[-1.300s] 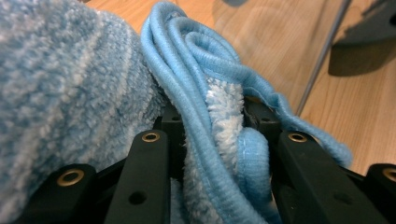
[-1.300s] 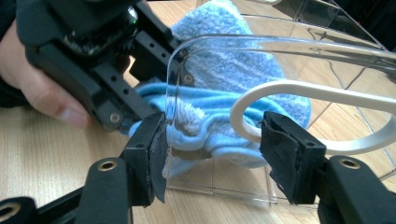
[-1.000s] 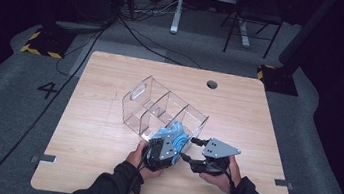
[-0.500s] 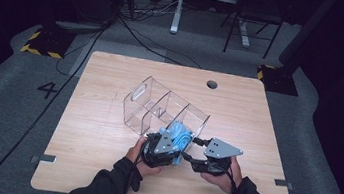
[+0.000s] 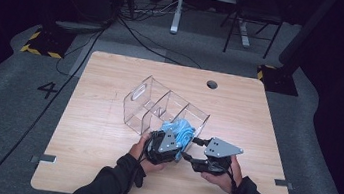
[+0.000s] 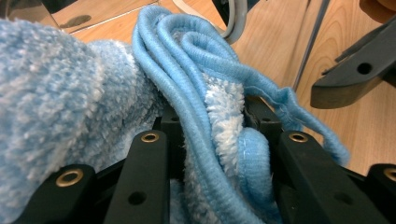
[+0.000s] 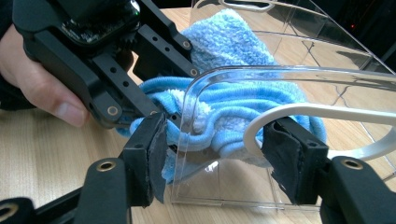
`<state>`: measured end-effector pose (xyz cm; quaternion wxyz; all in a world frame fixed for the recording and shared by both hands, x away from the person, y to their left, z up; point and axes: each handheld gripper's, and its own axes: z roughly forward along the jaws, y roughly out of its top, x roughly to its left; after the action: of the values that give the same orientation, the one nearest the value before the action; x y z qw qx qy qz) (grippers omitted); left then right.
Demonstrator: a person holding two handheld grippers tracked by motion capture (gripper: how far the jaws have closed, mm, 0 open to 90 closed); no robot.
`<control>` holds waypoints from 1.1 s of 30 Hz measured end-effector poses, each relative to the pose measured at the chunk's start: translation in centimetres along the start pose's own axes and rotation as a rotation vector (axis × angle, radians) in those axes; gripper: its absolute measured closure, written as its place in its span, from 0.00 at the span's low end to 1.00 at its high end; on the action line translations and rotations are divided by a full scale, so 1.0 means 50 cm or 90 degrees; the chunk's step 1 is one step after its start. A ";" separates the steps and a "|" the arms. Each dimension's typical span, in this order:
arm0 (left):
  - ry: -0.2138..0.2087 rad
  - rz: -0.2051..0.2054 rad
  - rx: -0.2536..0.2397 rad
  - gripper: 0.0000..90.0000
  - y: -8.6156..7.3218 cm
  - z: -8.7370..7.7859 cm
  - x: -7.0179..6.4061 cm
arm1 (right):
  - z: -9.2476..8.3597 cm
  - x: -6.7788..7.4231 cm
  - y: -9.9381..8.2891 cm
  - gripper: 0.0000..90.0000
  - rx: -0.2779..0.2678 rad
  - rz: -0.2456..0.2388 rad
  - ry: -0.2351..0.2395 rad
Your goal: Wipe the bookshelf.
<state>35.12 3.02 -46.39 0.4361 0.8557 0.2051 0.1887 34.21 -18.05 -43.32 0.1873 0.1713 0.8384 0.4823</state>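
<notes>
Number "4" on grey floor (image 5: 2, 105), left of table (image 5: 100, 168).

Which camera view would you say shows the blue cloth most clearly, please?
The left gripper view: the blue cloth is close, its pile and corded hem sharp. The right gripper view shows it partly behind the clear organiser's wall; the high view shows a small bundle.

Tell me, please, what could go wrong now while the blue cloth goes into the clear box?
1. The left hand-held gripper clamps a thick bundle of the blue cloth; a loose hem loop hangs by the jaw and may catch on the clear box wall.
2. The right hand-held gripper straddles the box corner with its pads apart from it, so the light box may slide when the cloth is pushed.
</notes>
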 end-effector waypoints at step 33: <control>-0.013 0.018 -0.002 0.74 0.008 -0.006 0.005 | 0.011 0.008 0.006 0.48 0.003 0.011 0.004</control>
<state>35.24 3.14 -45.86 0.4370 0.8595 0.1883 0.1866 34.14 -17.31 -43.37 0.1803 0.1775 0.8384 0.4827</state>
